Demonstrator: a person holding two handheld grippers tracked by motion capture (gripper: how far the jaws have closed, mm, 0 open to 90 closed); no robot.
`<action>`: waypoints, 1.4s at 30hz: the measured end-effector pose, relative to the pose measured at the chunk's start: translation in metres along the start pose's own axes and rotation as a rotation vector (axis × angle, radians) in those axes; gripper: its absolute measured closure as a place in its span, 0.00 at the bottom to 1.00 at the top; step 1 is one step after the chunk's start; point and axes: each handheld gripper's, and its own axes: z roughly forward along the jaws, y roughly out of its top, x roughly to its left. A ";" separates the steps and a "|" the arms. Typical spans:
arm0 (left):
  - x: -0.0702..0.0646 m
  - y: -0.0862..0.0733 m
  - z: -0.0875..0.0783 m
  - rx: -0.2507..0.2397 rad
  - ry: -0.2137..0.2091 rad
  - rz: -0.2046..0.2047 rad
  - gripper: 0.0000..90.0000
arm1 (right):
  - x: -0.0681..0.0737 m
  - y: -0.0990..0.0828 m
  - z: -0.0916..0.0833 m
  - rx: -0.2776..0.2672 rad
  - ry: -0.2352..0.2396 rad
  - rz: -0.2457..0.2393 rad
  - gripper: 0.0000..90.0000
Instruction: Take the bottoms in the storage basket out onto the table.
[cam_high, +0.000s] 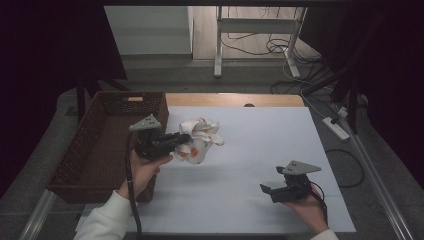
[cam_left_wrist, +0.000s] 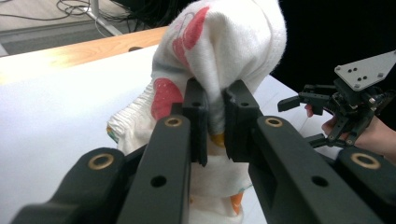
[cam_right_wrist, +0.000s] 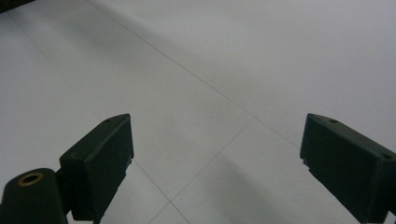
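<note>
Bench (cam_high: 250, 150), white-covered, spread wide under everything. Brown woven basket (cam_high: 105, 145) standing at the left edge, open-topped. White cloth (cam_high: 200, 140) with red and orange prints, bunched into a loose lump over the left half of the bench, just right of the basket. Left tool (cam_high: 182, 138) clamped on a fold of that cloth, pads (cam_left_wrist: 196, 116) pinching it from both sides, most of the fabric hanging free beyond them. Right tool (cam_high: 267, 189) near the front right, low over bare bench, jaws wide apart and holding nothing. Likely light, soft and floppy, prone to sagging and unfolding; best taken by a thick gathered fold, not a single thin edge.
</note>
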 end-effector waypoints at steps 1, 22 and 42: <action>-0.001 0.000 0.001 0.003 -0.001 0.001 0.90 | 0.000 0.000 0.000 0.000 0.000 0.000 0.11; -0.018 -0.010 0.046 0.089 -0.046 0.027 0.90 | 0.000 0.000 0.000 0.001 0.002 -0.001 0.11; -0.020 -0.038 0.092 0.214 -0.035 0.052 0.90 | -0.001 0.000 0.000 0.002 0.005 0.001 0.11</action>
